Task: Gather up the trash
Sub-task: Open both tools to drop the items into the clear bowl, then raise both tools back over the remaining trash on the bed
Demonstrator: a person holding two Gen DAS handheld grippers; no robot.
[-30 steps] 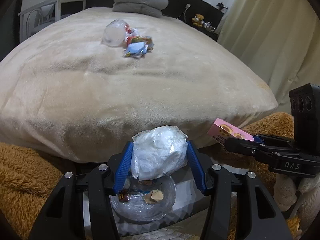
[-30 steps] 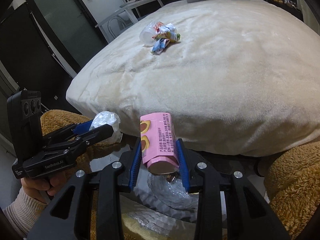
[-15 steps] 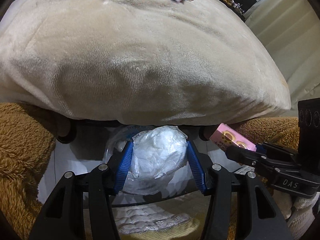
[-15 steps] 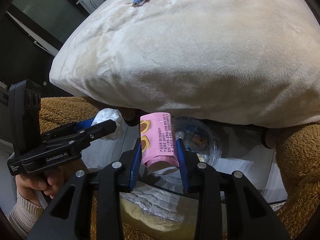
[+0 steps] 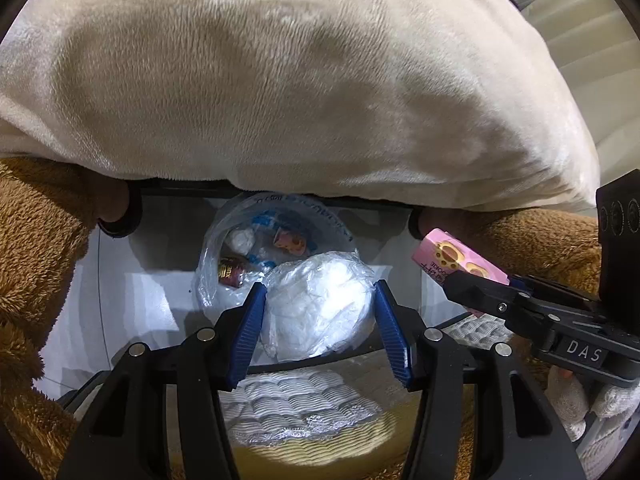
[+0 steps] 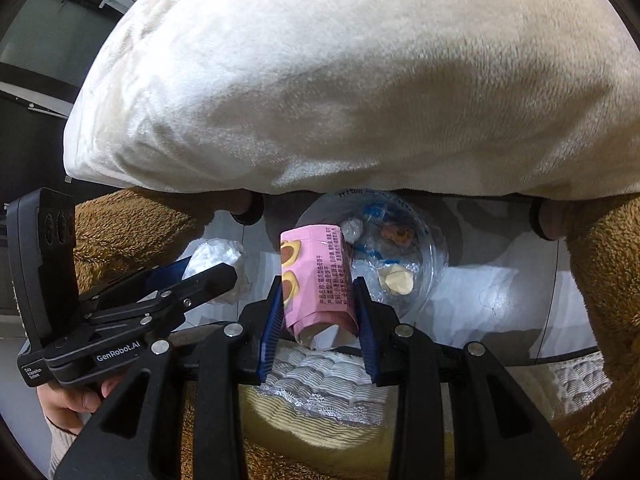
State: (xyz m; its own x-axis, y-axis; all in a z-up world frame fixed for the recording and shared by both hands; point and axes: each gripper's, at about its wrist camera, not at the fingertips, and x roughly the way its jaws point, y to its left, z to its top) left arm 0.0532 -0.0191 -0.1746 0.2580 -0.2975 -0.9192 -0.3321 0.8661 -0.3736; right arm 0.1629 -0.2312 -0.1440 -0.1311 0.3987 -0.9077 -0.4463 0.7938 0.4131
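Trash bag [image 5: 276, 216], clear plastic liner with blue print, sits open on the pale floor just under the bed's overhanging edge; same bag in the right wrist view [image 6: 430, 240].
Cream plush blanket [image 5: 300, 80] fills the upper half of both views, draped over the bed edge. Brown fuzzy fabric [image 5: 36, 248] on both sides below it.
Left gripper [image 5: 318, 300] jaws clamped on a crumpled white plastic wad [image 5: 316, 308], blue pads pressed into both sides; wad held above the near rim of the bag. From the right wrist the same gripper [image 6: 216, 268] shows at left, wad [image 6: 216, 256] sticking out past its tips, bare hand [image 6: 76, 398] on the handle.
Right gripper [image 6: 316, 296] jaws clamped on a pink cookie box [image 6: 316, 276], held upright, near the bag's left rim. Left wrist view has that gripper [image 5: 460, 280] at right, box [image 5: 456, 258] angled toward the bag.
Inside the bag: small white wad [image 5: 242, 239], pink wrapper [image 5: 290, 242], dark red wrapper [image 5: 230, 274], beige scrap [image 6: 396, 280].
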